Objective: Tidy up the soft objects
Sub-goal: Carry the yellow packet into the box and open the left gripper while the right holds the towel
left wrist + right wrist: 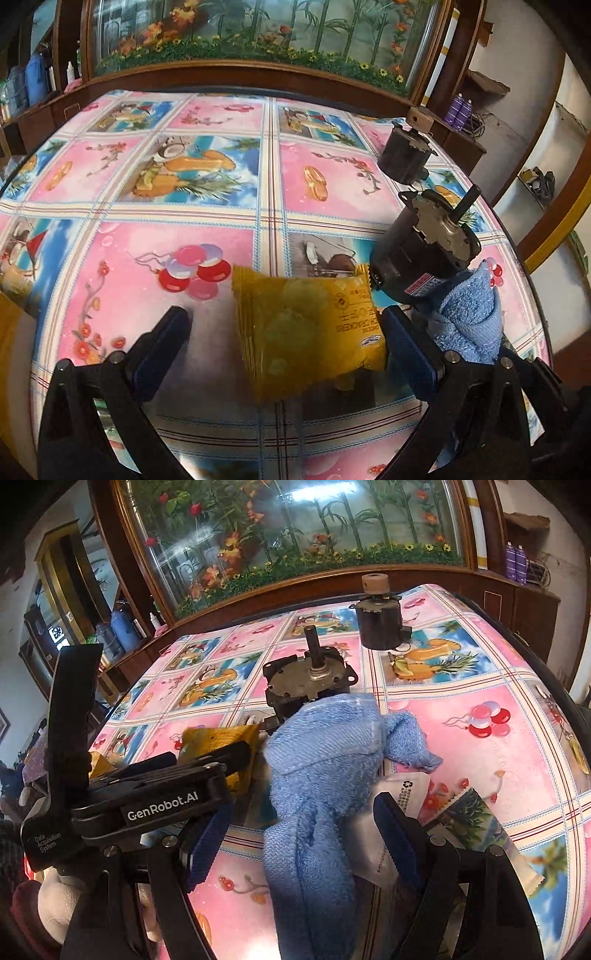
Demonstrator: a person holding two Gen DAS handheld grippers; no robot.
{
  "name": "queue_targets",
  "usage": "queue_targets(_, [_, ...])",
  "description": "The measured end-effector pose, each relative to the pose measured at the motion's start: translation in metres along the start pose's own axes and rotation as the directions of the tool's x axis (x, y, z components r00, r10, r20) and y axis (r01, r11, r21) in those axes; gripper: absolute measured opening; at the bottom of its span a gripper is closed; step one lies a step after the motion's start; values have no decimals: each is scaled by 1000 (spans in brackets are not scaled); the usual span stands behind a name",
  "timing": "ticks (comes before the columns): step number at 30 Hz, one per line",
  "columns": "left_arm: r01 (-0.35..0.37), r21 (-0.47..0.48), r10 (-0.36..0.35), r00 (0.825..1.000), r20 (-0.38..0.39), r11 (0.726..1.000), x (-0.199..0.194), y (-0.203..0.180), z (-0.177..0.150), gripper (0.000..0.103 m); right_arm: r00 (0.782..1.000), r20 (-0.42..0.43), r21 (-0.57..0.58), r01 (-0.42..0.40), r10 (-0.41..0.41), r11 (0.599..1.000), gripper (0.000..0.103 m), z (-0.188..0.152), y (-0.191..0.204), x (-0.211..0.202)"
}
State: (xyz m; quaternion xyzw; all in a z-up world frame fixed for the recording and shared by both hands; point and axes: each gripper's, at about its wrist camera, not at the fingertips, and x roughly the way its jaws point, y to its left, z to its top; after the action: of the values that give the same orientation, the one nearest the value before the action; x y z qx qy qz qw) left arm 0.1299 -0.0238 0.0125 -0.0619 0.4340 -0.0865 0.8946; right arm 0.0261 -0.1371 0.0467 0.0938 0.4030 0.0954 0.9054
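My left gripper (pixel 284 328) sits low over the surface (pixel 177 243), which is covered by a glossy cloth printed with pink and blue fruit and balloon squares. Its jaws are spread wide. The yellow cracker packet (pixel 306 328) lies between them: its right edge is right against the right jaw, and a clear gap separates it from the left jaw. I see no pinch on the packet.

Just right of the packet, a dark motor with a protruding shaft (pixel 424 247) rests tilted on the surface. The blue towel (pixel 469 317) is bunched against its lower side. A second, smaller dark motor (pixel 404 155) stands farther back, well apart from the packet, with a wooden block on top.

My right gripper (pixel 299 830) is positioned over the same towel (pixel 317 782). Its jaws are spread, and the towel runs in a long heap between them without either jaw pressing on it. A white printed pouch (pixel 402 801) lies partly under the towel, beside the right jaw. In this view the left gripper's body (pixel 147 794) appears at the left edge, with the yellow packet (pixel 221 738) just beyond it. The larger motor (pixel 310 679) stands directly behind the towel and the smaller one (pixel 380 624) farther back.
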Motion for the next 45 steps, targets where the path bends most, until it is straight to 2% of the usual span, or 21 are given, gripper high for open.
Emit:
queue_targets(1, [6, 8, -6, 1000, -10, 1000, 0, -2, 1, 101, 1000, -3, -7, -2, 2, 1000, 74, 0, 1, 1])
queue_targets(3, [35, 49, -34, 999, -16, 998, -3, -7, 1, 70, 1000, -15, -5, -20, 20, 1000, 53, -1, 2, 3])
queue_targets(4, [74, 53, -72, 997, -39, 996, -3, -8, 1, 65, 1000, -20, 0, -24, 24, 1000, 33, -2, 2, 3])
queue_targets(5, [82, 42, -80, 995, -51, 996, -5, -8, 2, 60, 999, -23, 9, -40, 40, 999, 27, -2, 1, 3])
queue_targets(7, [128, 6, -128, 989, -69, 992, -9, -4, 1, 49, 999, 0, 17, -51, 51, 999, 23, -3, 0, -3])
queue_targets(8, [135, -15, -135, 988, -70, 991, -12, -1, 0, 49, 998, 15, 14, -59, 59, 998, 19, -3, 1, -7])
queue_targets(13, [188, -85, -191, 981, -33, 978, -42, 14, -9, 48, 995, 38, 14, -97, 96, 995, 18, -4, 7, -18])
queue_targets(19, [275, -112, -270, 961, 62, 955, -112, 37, -23, 48, 985, 27, 39, -172, 171, 984, 16, -13, 15, -38])
queue_targets(21, [303, -126, -294, 952, 90, 944, -137, 49, -31, 48, 979, -23, 17, -202, 202, 979, 21, -19, 23, -41])
queue_targets(23, [324, -139, -310, 944, 115, 936, -158, 64, -42, 48, 991, -37, -40, -131, 130, 991, 29, -25, 34, -42])
queue_targets(24, [327, -147, -310, 942, 128, 934, -169, 72, -49, 48, 996, -27, -69, -88, 87, 994, 47, -26, 39, -42])
queue_targets(25, [322, -158, -302, 943, 137, 934, -178, 80, -57, 48, 998, -21, -80, -65, 63, 995, 68, -26, 42, -40])
queue_targets(26, [313, -171, -290, 946, 146, 934, -187, 89, -64, 48, 998, -21, -78, -58, 57, 995, 77, -25, 44, -38])
queue_targets(29, [257, -223, -222, 960, 172, 940, -213, 124, -86, 48, 998, -43, -79, -57, 53, 995, 77, -22, 51, -27])
queue_targets(30, [229, -244, -187, 965, 182, 942, -222, 137, -94, 48, 996, -60, -92, -66, 61, 994, 73, -23, 55, -23])
queue_targets(32, [168, -271, -117, 974, 195, 948, -237, 160, -109, 49, 992, -101, -104, -83, 72, 991, 38, -26, 60, -14])
queue_targets(36, [34, -315, 28, 981, 190, 949, -249, 199, -134, 49, 991, -92, -79, -105, 98, 991, 27, -27, 65, -20])
queue_targets(39, [-23, -350, 85, 983, 164, 936, -243, 219, -143, 50, 985, -52, -39, -165, 163, 985, 24, -20, 76, -40])
queue_targets(40, [-36, -353, 95, 984, 150, 935, -238, 222, -144, 51, 978, -40, -28, -204, 203, 978, 18, -17, 83, -47])
queue_targets(42, [-78, -337, 120, 987, 107, 938, -227, 226, -147, 52, 955, -25, -16, -296, 296, 955, 16, -10, 101, -62])
queue_targets(45, [-80, -305, 121, 986, 118, 949, -226, 225, -152, 54, 901, -27, -17, -434, 433, 901, 15, -3, 139, -74])
